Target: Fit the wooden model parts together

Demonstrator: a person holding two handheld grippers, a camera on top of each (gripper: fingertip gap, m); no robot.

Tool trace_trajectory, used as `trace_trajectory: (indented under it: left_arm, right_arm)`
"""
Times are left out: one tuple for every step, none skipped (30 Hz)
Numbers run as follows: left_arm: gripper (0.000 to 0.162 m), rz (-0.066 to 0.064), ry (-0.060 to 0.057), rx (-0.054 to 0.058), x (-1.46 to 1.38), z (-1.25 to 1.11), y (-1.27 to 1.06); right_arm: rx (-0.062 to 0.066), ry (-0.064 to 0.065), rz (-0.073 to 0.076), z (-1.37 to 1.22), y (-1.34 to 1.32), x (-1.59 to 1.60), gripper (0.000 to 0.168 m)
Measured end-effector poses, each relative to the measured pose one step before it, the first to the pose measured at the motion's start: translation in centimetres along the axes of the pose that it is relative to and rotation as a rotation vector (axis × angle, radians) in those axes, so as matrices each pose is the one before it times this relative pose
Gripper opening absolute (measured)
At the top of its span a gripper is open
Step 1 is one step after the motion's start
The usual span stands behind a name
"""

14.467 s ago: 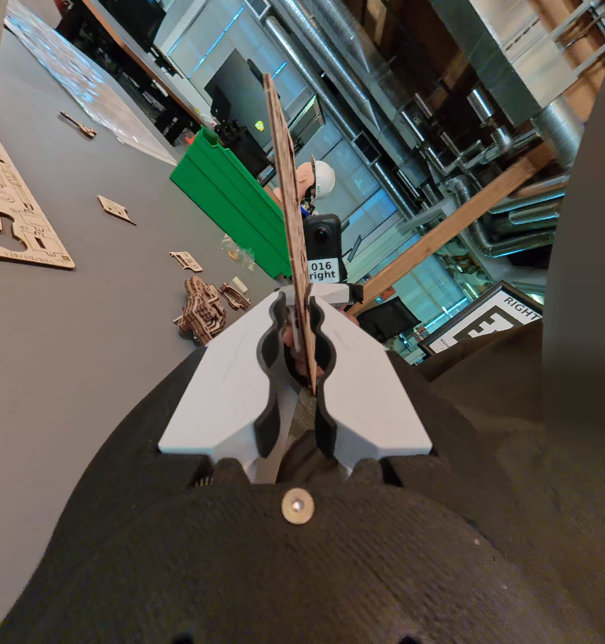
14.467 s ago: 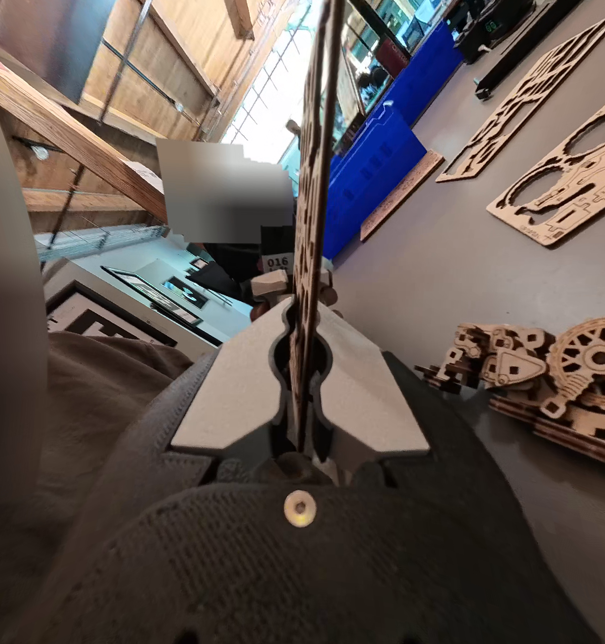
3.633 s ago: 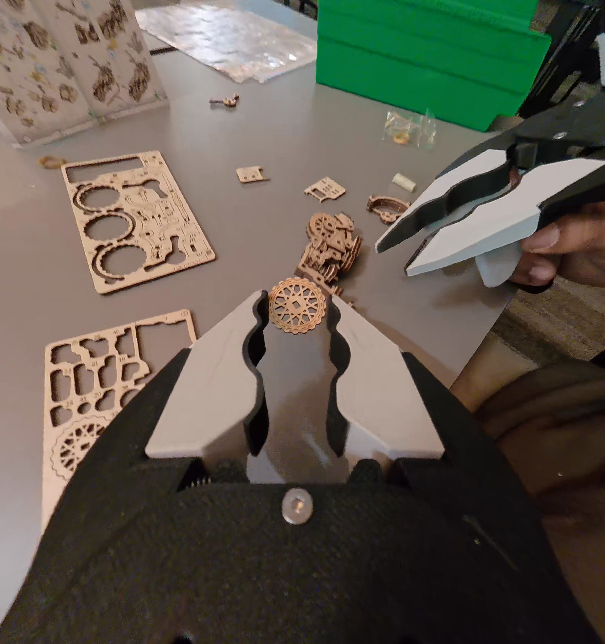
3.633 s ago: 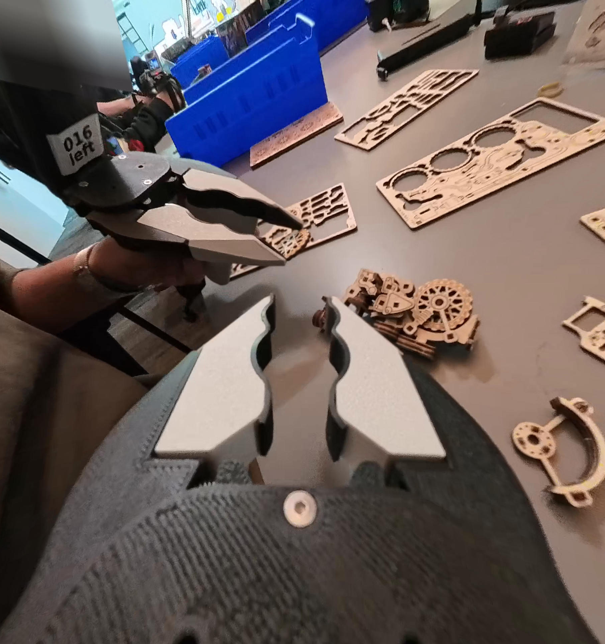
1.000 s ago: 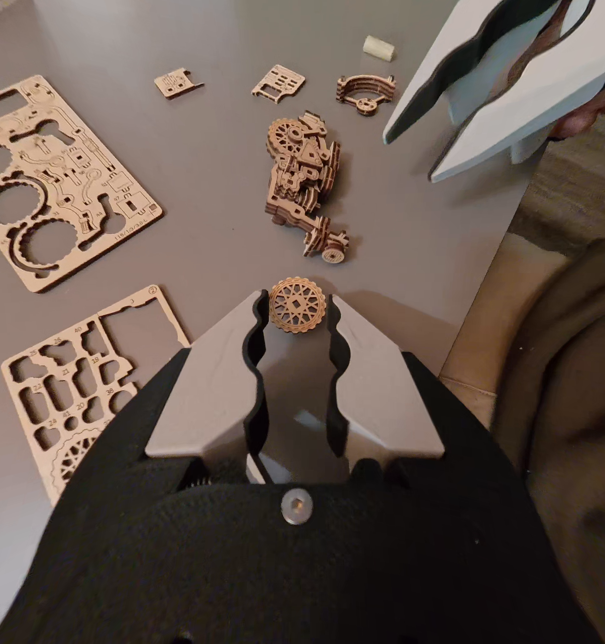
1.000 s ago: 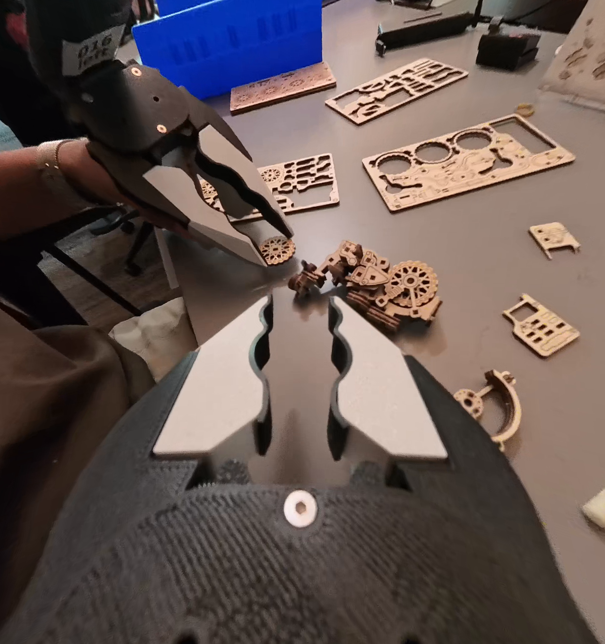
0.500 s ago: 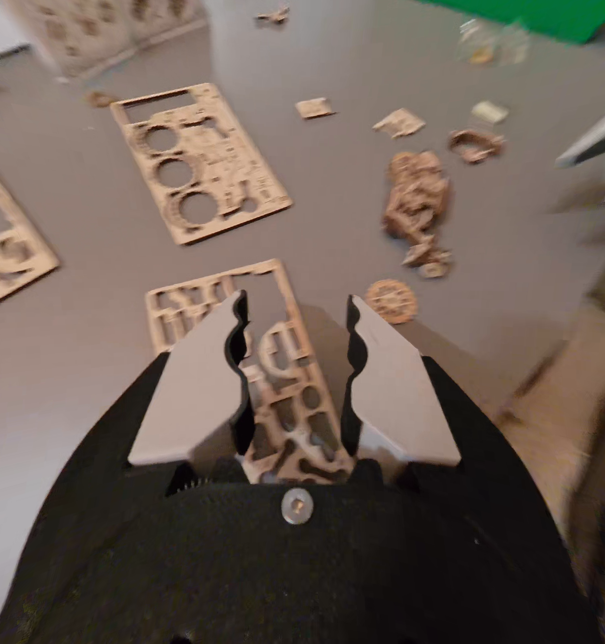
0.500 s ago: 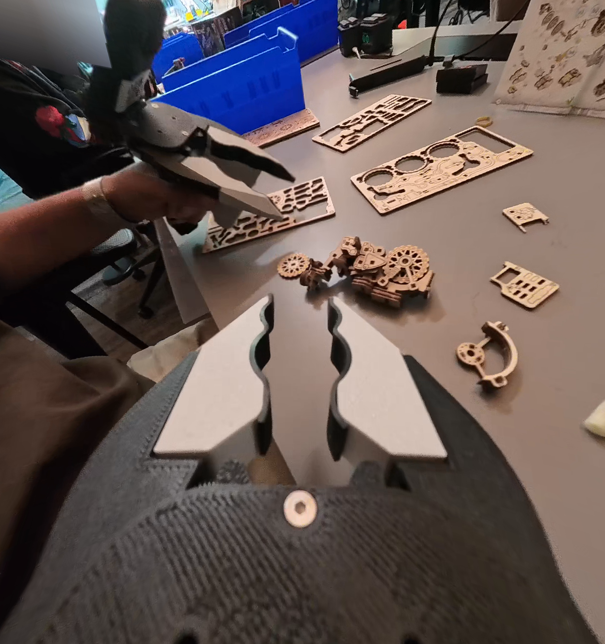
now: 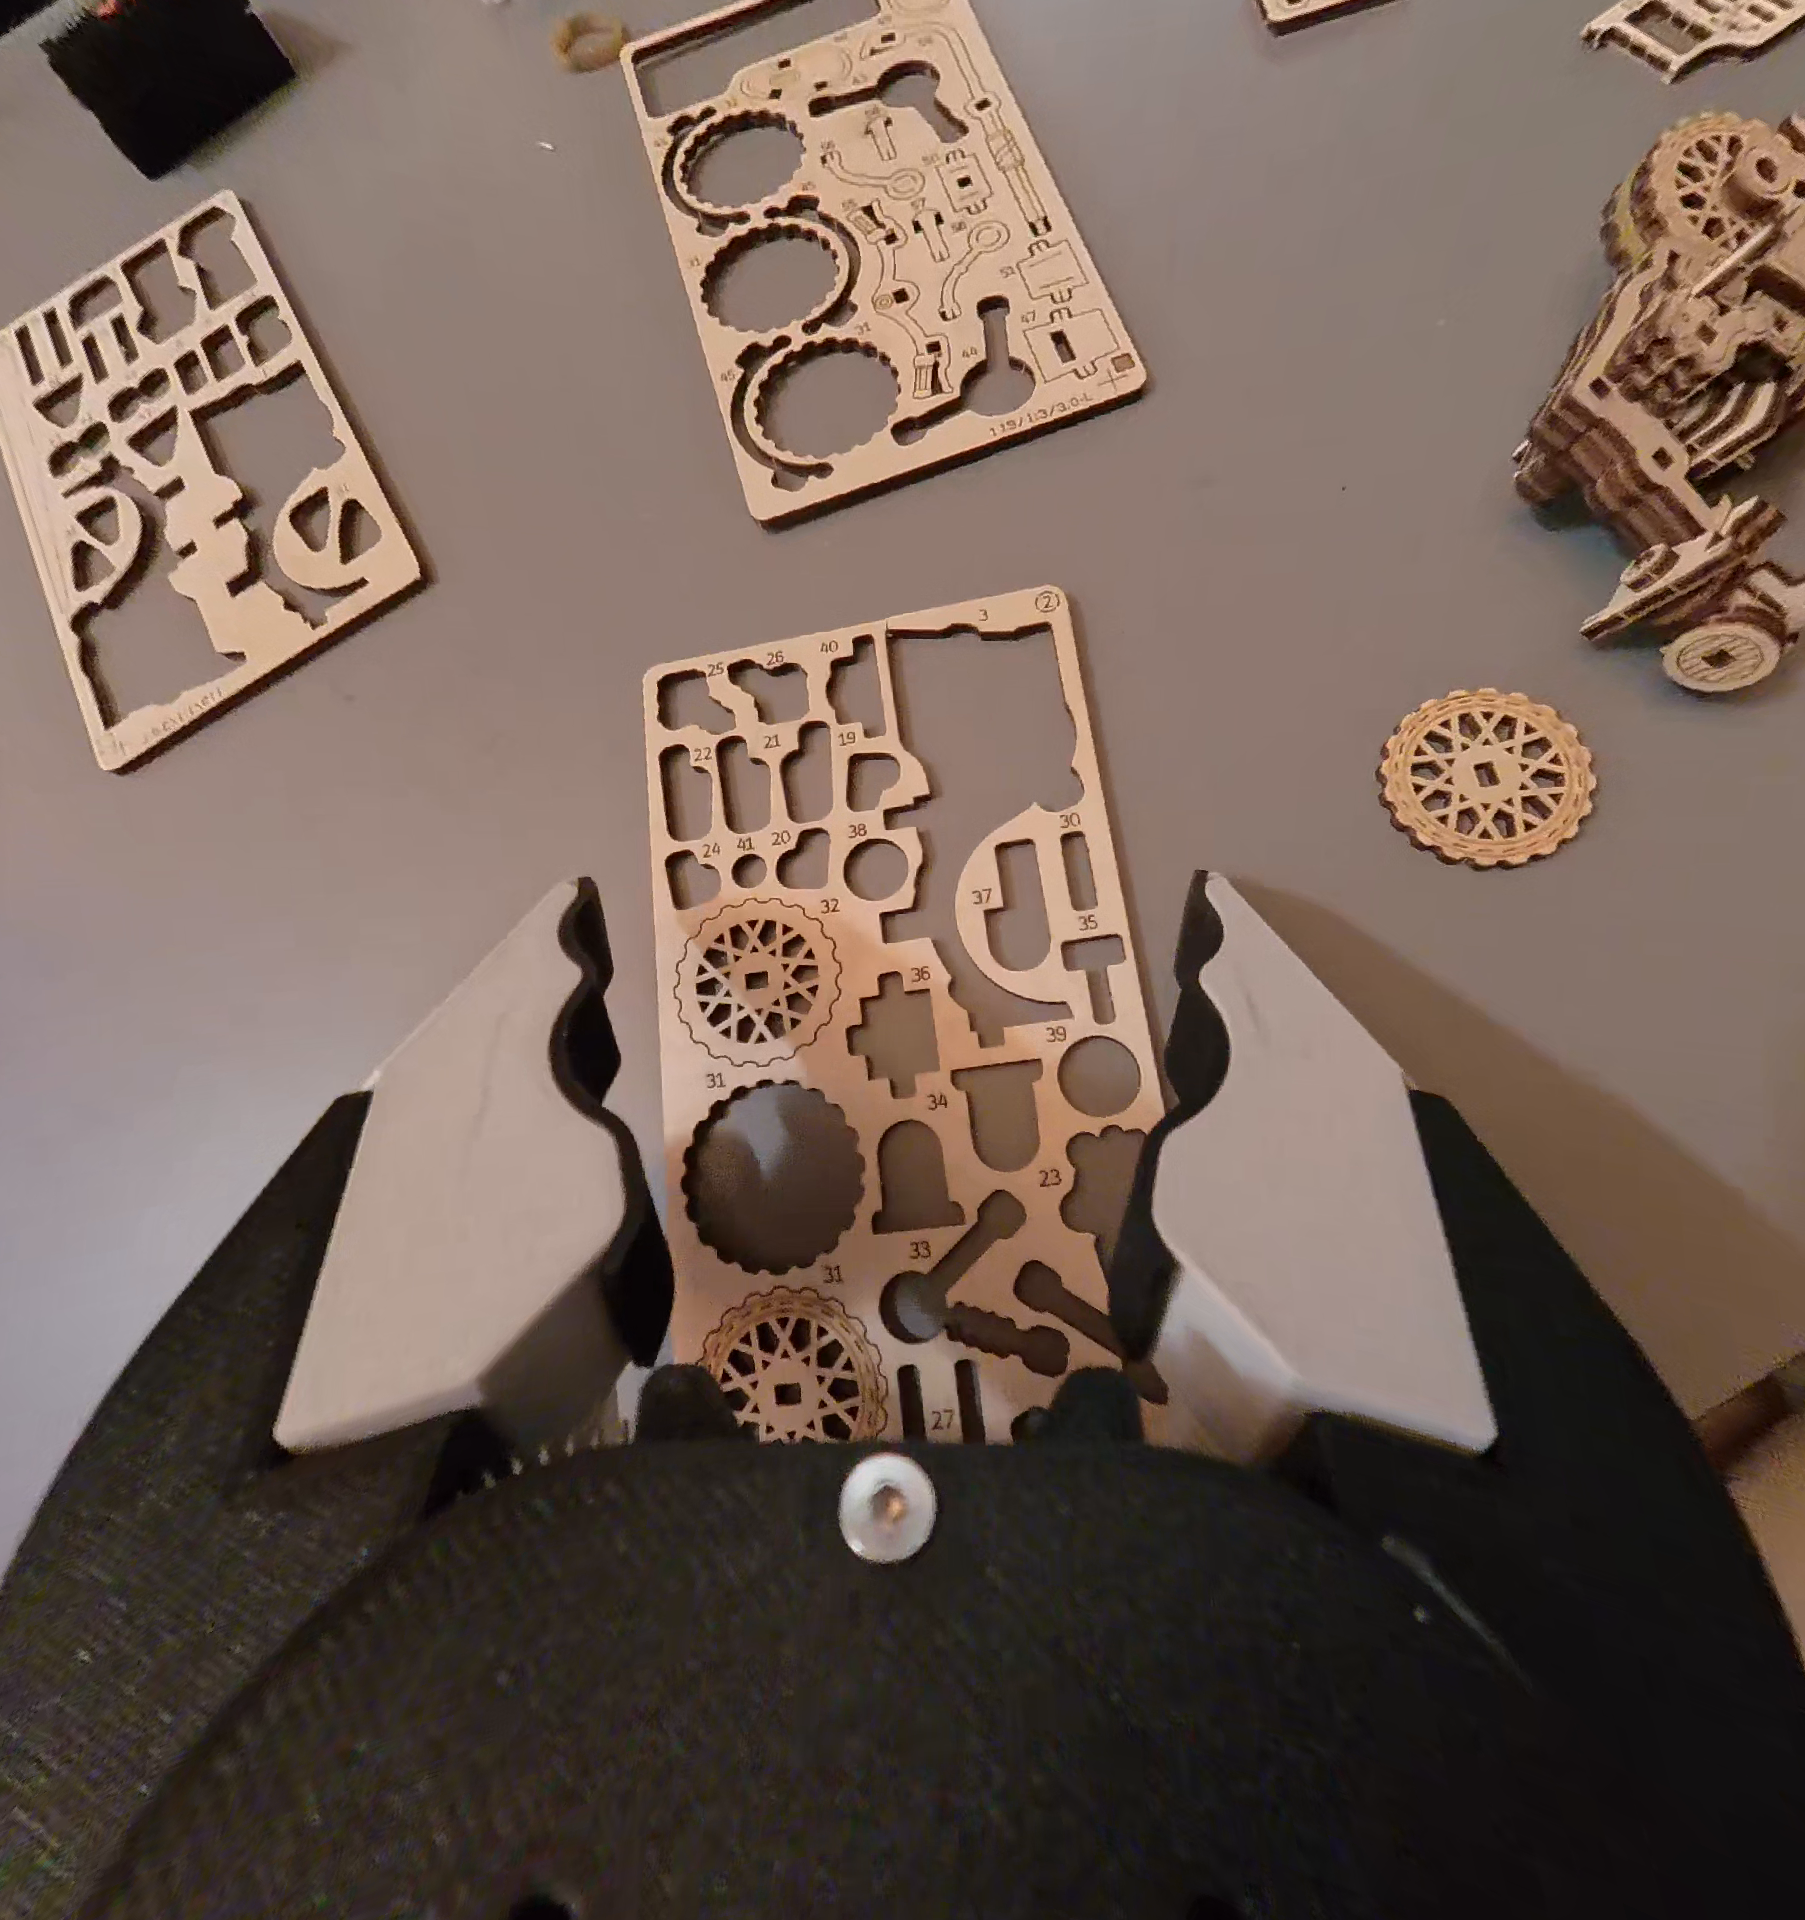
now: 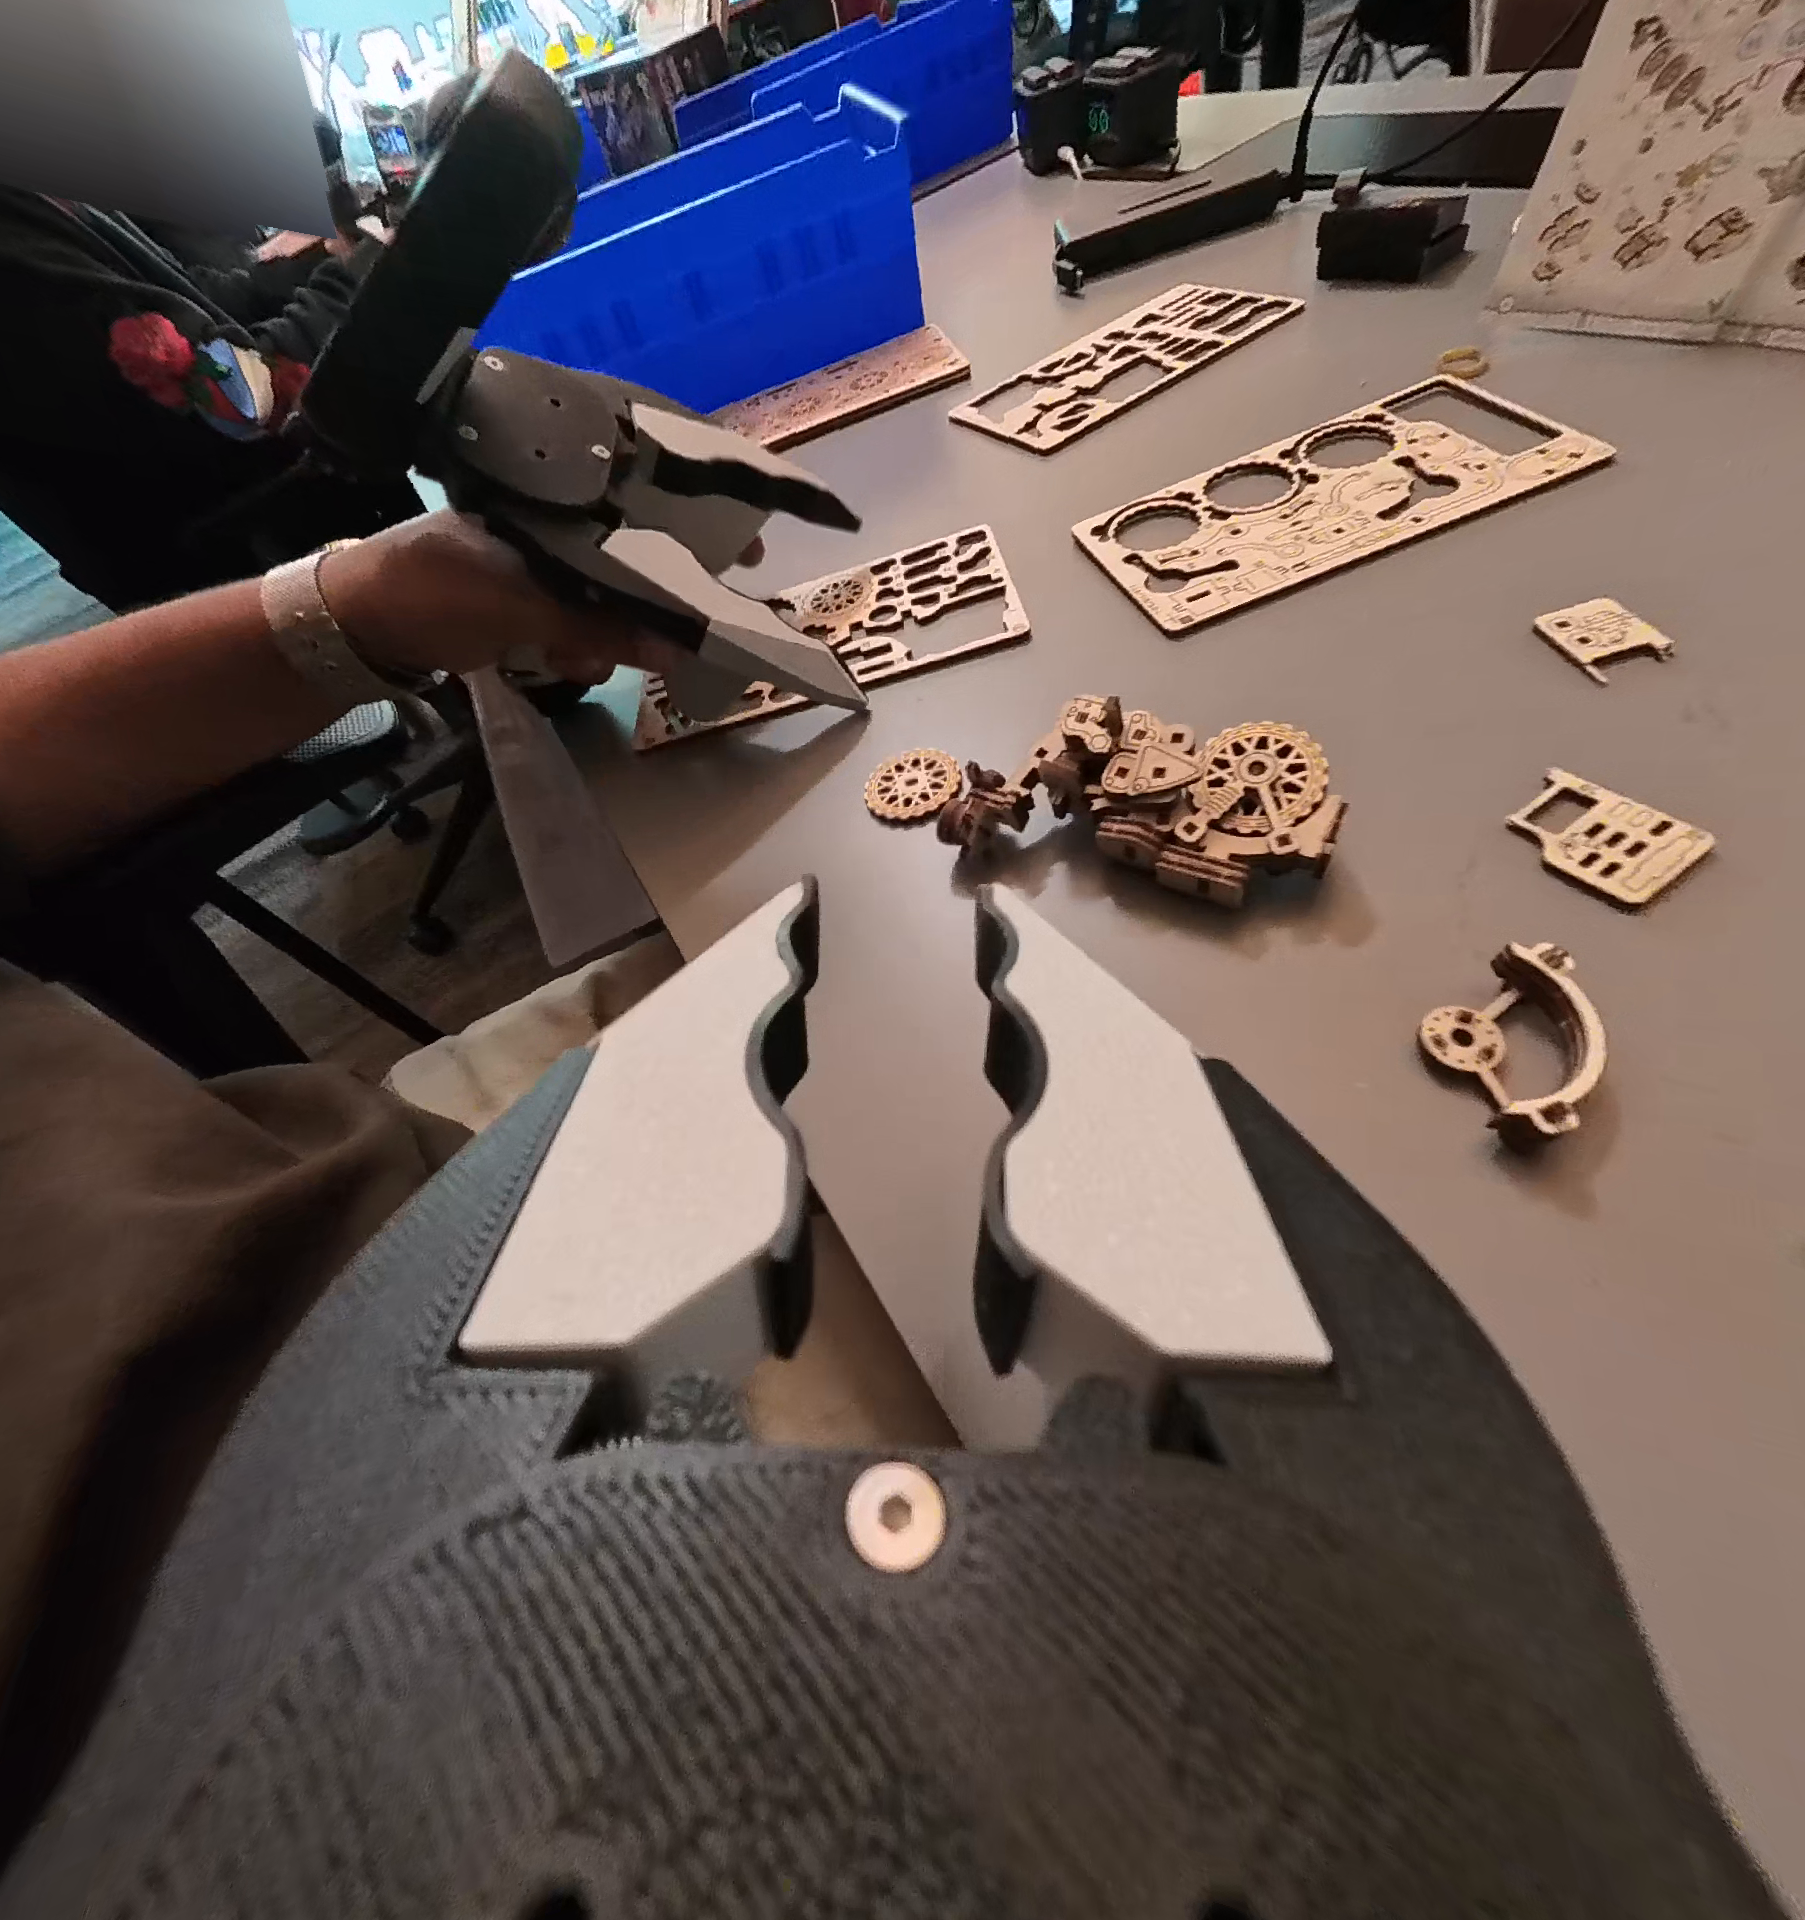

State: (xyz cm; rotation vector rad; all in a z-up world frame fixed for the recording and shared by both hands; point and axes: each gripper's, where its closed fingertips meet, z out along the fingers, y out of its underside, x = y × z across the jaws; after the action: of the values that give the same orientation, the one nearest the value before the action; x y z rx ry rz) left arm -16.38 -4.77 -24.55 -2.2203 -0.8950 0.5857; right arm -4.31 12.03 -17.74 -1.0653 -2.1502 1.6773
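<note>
1. Left gripper (image 9: 893, 894) hangs over the numbered parts sheet (image 9: 991, 727) with its fingers spread wide and nothing between them. The sheet sits close to the near edge of the bench (image 9: 462, 540).
2. On that sheet, two spoked wheels are still in their slots: one (image 9: 758, 982) between the fingers, another (image 9: 799, 1366) right at the gripper body, with an empty toothed cutout between them.
3. A loose spoked wheel (image 9: 1487, 777) lies flat on the bench off to the right of the sheet, just beside the front end of the half-built wooden model (image 9: 1708, 343). It's not far from the near edge either.
4. Right gripper (image 10: 896, 914) hovers at the near edge, fingers parted and empty, pointing at the model (image 10: 1158, 805).
5. Bare bench between the right gripper and the model, so there's room there.
6. Loose bits on the right: a curved piece (image 10: 1516, 1039) and two small flat panels (image 10: 1610, 836) (image 10: 1599, 634), all apart from each other.
</note>
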Motion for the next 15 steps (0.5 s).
trace_trajectory:
  left_arm:
    - [0.109, -0.0176, 0.0108, -0.0079, -0.001, 0.066, 0.106]
    - [0.109, -0.0212, 0.0116, -0.0091, 0.008, 0.065, 0.125]
    - [0.107, -0.0191, 0.0091, -0.0069, -0.012, 0.045, 0.086]
    - [0.106, -0.0121, 0.0014, -0.0032, -0.104, 0.025, 0.052]
    - [0.104, -0.0091, -0.0057, 0.0009, -0.166, -0.006, -0.011]
    - [0.103, -0.0057, -0.0058, 0.0018, -0.138, -0.016, -0.015]
    - [0.101, -0.0036, -0.0069, 0.0016, -0.118, -0.018, -0.017]
    - [0.1, -0.0032, -0.0075, 0.0005, -0.127, -0.008, -0.005]
    - [0.098, -0.003, -0.0072, 0.0004, -0.116, -0.005, -0.008]
    - [0.097, -0.0046, -0.0092, 0.0006, -0.162, -0.009, -0.001]
    - [0.095, -0.005, -0.0125, 0.0023, -0.238, -0.016, -0.031]
    - [0.093, -0.0037, -0.0179, 0.003, -0.354, -0.024, -0.039]
    - [0.091, -0.0006, -0.018, 0.0032, -0.378, -0.024, -0.025]
    - [0.09, 0.0009, -0.0128, 0.0019, -0.321, -0.009, 0.001]
    - [0.09, -0.0015, -0.0056, 0.0009, -0.232, -0.007, 0.014]
  right_arm:
    - [0.0048, 0.0011, 0.0048, -0.049, -0.071, 0.102, 0.029]
    - [0.0005, 0.0021, 0.0034, -0.022, -0.002, 0.098, 0.029]
    - [-0.0023, 0.0014, 0.0021, 0.01, 0.05, 0.064, 0.029]
    - [-0.0027, -0.0004, 0.0008, 0.028, 0.063, -0.006, 0.029]
    - [-0.0017, -0.0013, -0.0005, 0.032, 0.038, -0.043, 0.029]
    - [-0.0014, -0.0009, -0.0014, 0.016, 0.024, -0.05, 0.029]
    - [-0.0013, -0.0005, -0.0019, 0.027, 0.024, -0.06, 0.029]
    - [-0.0017, -0.0003, -0.0016, 0.024, 0.032, -0.031, 0.029]
    - [-0.0021, -0.0003, -0.0008, 0.022, 0.043, -0.019, 0.029]
    - [-0.002, 0.0002, -0.0001, 0.019, 0.036, 0.01, 0.029]
    - [-0.0014, 0.0004, 0.0006, 0.01, 0.035, 0.037, 0.029]
    - [0.0, -0.0001, 0.0019, 0.001, 0.009, 0.032, 0.029]
    - [0.0009, -0.0006, 0.0034, -0.008, -0.002, 0.027, 0.029]
    - [0.0016, -0.0004, 0.0039, -0.016, -0.024, 0.043, 0.029]
    - [0.0019, -0.0005, 0.0034, -0.017, -0.021, 0.026, 0.029]
